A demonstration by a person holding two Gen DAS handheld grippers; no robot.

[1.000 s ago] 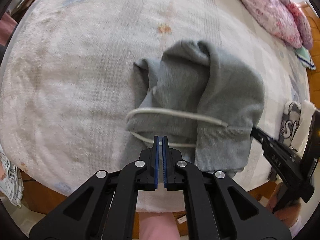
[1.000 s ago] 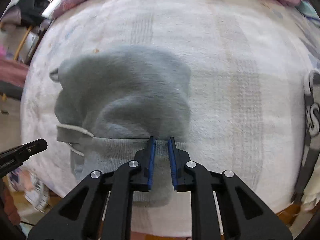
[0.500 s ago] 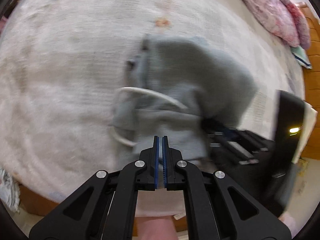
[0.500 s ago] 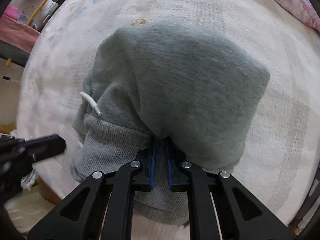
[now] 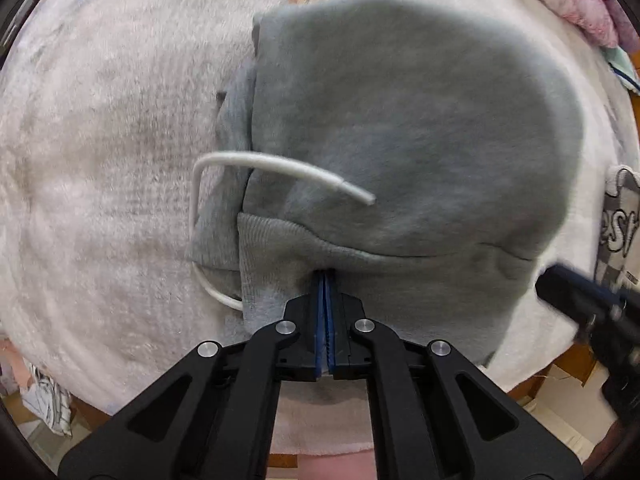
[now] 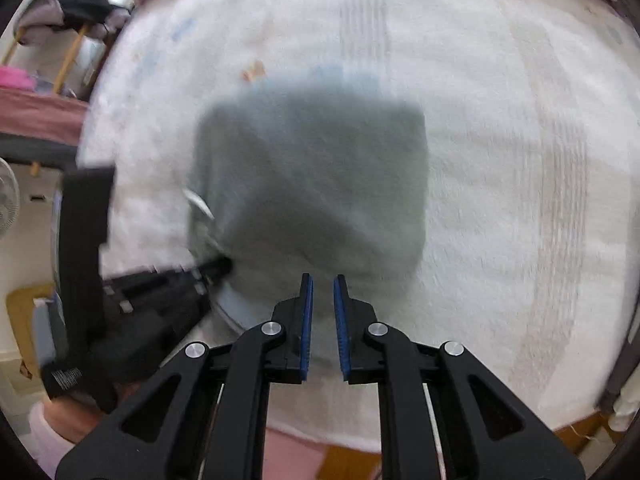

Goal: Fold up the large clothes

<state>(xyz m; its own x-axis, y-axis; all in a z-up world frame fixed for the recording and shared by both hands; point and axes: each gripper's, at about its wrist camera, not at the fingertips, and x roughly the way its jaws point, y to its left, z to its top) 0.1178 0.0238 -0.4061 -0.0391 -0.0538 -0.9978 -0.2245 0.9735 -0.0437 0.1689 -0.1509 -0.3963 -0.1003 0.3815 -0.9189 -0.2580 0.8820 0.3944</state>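
Observation:
A grey hoodie [image 5: 400, 120] lies folded into a compact block on the white fluffy blanket [image 5: 100, 140]. Its ribbed hem [image 5: 272, 264] shows along the near edge, and a white drawstring [image 5: 280, 164] curls out on the left. My left gripper [image 5: 325, 274] points down, shut, with its tips touching the hem just under the fold's edge. In the right wrist view the hoodie [image 6: 312, 176] is blurred. My right gripper [image 6: 322, 280] sits just short of its near edge, jaws opening with nothing between them. The left gripper [image 6: 224, 268] touches the hoodie's near left corner.
A pink quilt [image 5: 576, 4] lies at the far right of the bed. A folded printed garment [image 5: 618, 220] sits at the right edge. The blurred right gripper [image 5: 568, 288] enters from the right. A white fan [image 6: 6, 200] and furniture stand beyond the bed's left side.
My right gripper closed on the hoodie's near fold, then let go and drew back. My left gripper came down onto the hem. The hoodie now lies flatter and squarer.

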